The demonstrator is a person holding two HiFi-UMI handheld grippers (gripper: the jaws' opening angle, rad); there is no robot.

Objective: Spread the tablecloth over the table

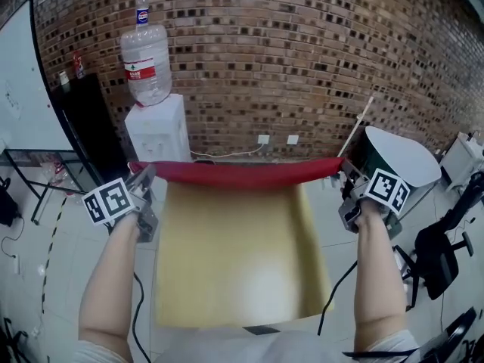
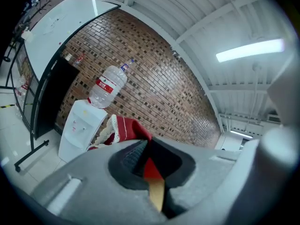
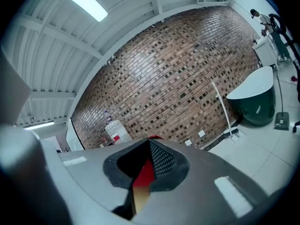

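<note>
So both ends are pinched tight. The left gripper (image 2: 149, 165) has its jaws pressed together on a corner of the red fabric tablecloth with the tan-gold underside (image 1: 234, 255). You can see a sliver of red and gold squeezed between the pads, and a bunch of red cloth with white lace trim pokes out past the tips. The right gripper (image 3: 143, 170) is the same deal, jaws closed on a thin strip of red-over-gold cloth. The landmark here is the white water dispenser with the big clear bottle on top (image 1: 157, 127), standing against the brick wall (image 1: 287, 59). In the head view the left gripper sits just in front of the dispenser's base, slightly to its left. The right gripper is well off to the dispenser's right, at about the same height in the picture. The tablecloth is stretched between the two. Its red edge runs as a band from right under the dispenser's base out to the right, and the gold side sags from there back toward the person, with the side edges curling up a bit. A bare left forearm (image 1: 113, 278) and right forearm (image 1: 378, 271) come in from the near side of the dispenser, one behind each gripper. Left of the dispenser there's a tall black cabinet (image 1: 91, 119), and further left a white board on a stand (image 1: 23, 82). Far to the dispenser's right, past the right gripper, there's a round dark green tub-like thing with a white top (image 1: 393, 157), and a thin white stick (image 1: 355, 127) leans on the wall next to it.
</note>
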